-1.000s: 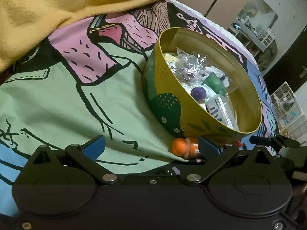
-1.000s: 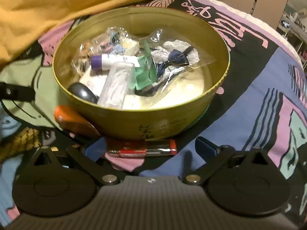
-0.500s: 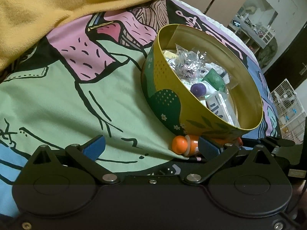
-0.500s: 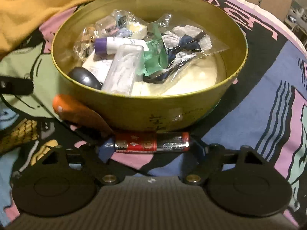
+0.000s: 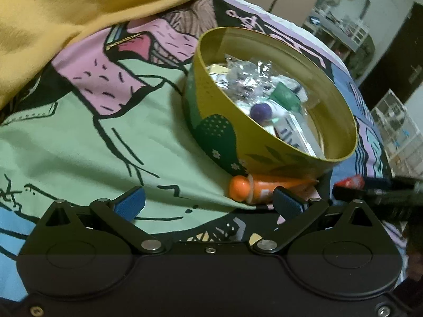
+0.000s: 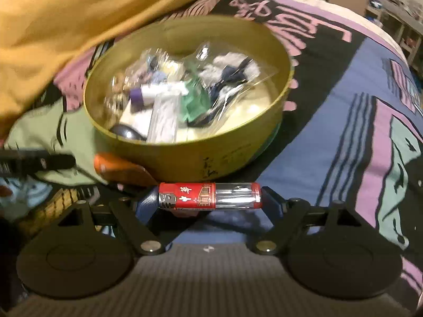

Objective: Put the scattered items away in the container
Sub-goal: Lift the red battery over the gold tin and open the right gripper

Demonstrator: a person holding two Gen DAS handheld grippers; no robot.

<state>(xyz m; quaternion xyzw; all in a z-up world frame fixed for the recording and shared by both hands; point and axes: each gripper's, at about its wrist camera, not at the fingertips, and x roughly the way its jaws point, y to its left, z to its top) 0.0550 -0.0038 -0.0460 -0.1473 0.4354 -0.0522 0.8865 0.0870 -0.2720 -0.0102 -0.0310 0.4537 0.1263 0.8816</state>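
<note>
The right gripper (image 6: 210,199) is clamped on a red lighter (image 6: 210,195), which lies crosswise between the two blue pads, one end pressed against each. The lighter has a metal head at its left end and a clear section toward its right end. It is held just in front of the yellow tin (image 6: 185,158), below the tin's rim and outside it.

The tin is a round, open container standing on the bed (image 6: 343,132), whose cover is printed in green, pink, blue and black. Inside the tin lie a purple-capped tube (image 6: 148,93), a green packet (image 6: 195,100), a clear plastic bag with dark and white cloth in it (image 6: 230,74), a white box (image 6: 161,121) and a dark rounded object (image 6: 127,132) against the near wall. The right wrist view is blurred, so smaller contents cannot be made out.

An orange tube (image 5: 253,190) lies on the bed touching the foot of the tin, its cap pointing away from the lighter; in the right wrist view it shows at the tin's lower left (image 6: 119,169).

The left gripper (image 5: 208,203) is spread wide with nothing between its pads, low over the green part of the cover, with its right pad just in front of the orange tube. The lighter's red end (image 5: 349,182) shows at the right edge of the left wrist view, beside the tin.

A yellow blanket (image 5: 79,13) is heaped on the bed beyond the tin, toward the far left.
</note>
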